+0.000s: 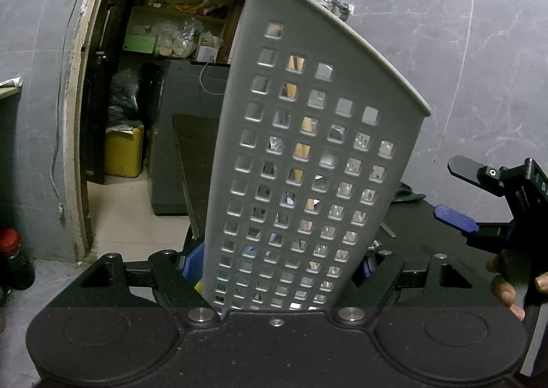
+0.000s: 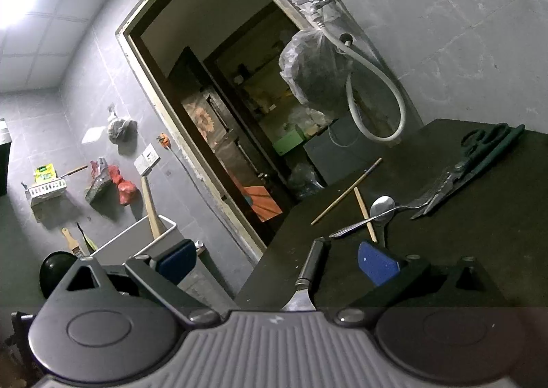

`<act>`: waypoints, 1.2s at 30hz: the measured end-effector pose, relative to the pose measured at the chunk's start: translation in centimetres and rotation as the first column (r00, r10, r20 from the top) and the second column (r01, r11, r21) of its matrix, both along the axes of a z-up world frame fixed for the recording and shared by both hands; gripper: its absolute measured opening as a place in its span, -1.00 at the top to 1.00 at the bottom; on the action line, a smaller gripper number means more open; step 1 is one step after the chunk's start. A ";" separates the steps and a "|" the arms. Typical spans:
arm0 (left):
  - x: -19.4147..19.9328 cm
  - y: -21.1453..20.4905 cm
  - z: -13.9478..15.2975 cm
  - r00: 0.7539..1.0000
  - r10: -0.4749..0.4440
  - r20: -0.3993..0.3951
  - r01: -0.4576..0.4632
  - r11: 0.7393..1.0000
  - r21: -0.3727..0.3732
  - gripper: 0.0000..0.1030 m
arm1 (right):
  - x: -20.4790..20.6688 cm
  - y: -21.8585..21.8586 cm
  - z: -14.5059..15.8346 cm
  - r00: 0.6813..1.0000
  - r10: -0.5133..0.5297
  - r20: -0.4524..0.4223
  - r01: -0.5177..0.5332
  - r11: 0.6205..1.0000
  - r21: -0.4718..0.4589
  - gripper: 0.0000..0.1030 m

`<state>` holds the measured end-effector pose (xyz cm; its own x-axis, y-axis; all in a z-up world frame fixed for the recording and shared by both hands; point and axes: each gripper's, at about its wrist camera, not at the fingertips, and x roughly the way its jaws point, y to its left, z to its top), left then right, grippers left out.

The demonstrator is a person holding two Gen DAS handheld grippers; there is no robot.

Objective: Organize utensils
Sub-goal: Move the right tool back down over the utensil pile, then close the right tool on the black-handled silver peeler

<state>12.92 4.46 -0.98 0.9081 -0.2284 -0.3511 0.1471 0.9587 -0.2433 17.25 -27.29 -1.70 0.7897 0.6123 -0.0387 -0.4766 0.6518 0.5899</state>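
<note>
- Left gripper (image 1: 277,268): clamped on the grey perforated utensil holder (image 1: 308,134), blue pads against its two sides low down. The holder fills the middle of the left wrist view, leaning toward 1 o'clock, rim uppermost.
- Through the holder's square holes: pale wooden sticks and some metal pieces inside; cannot tell exactly which utensils.
- Right gripper (image 1: 455,196), seen at 3 o'clock in the left wrist view: black and blue fingers standing apart, nothing between them there. A hand (image 1: 510,288) grips its body at 4 o'clock.
- Right wrist view: the right gripper's fingers are spread wide, blue pads (image 2: 378,266) at either side. A black-handled utensil (image 2: 313,263) with a metal neck lies on the dark surface (image 2: 479,233) in the gap between them; neither pad touches it.
- On the surface, toward 1 o'clock from that utensil: two wooden chopsticks (image 2: 346,192), lying apart at an angle to each other, with a metal spoon (image 2: 380,208) lying across the shorter one.
- A fork (image 2: 428,197) lies just beyond the spoon, its tines near the tip of the dark-handled scissors (image 2: 472,161), which stretch toward 2 o'clock.
- Background: open doorway (image 2: 212,113) at 12 o'clock, grey tiled wall (image 2: 462,28), a white hose (image 2: 373,96) looped beside the doorway.
- At 8 o'clock in the right wrist view, the utensil holder's pale rim shows with a wooden handle (image 2: 150,206) standing in it.
</note>
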 end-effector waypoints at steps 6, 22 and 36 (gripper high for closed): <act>0.1 0.5 -0.1 1.000 -0.012 0.005 0.012 1.000 -0.011 -0.57 | 0.1 0.4 -0.2 0.999 -0.020 -0.038 0.020 1.000 -0.008 -1.00; 0.3 1.1 -0.8 1.000 -0.013 0.016 0.013 1.000 -0.021 -0.56 | 1.5 3.4 0.3 0.985 -0.039 -0.171 0.008 0.984 -0.176 -1.00; -0.2 1.1 -1.6 0.999 -0.025 0.033 0.026 0.999 -0.031 -0.57 | 8.4 9.3 4.0 0.943 -0.137 -0.304 -0.031 0.872 -0.488 -1.00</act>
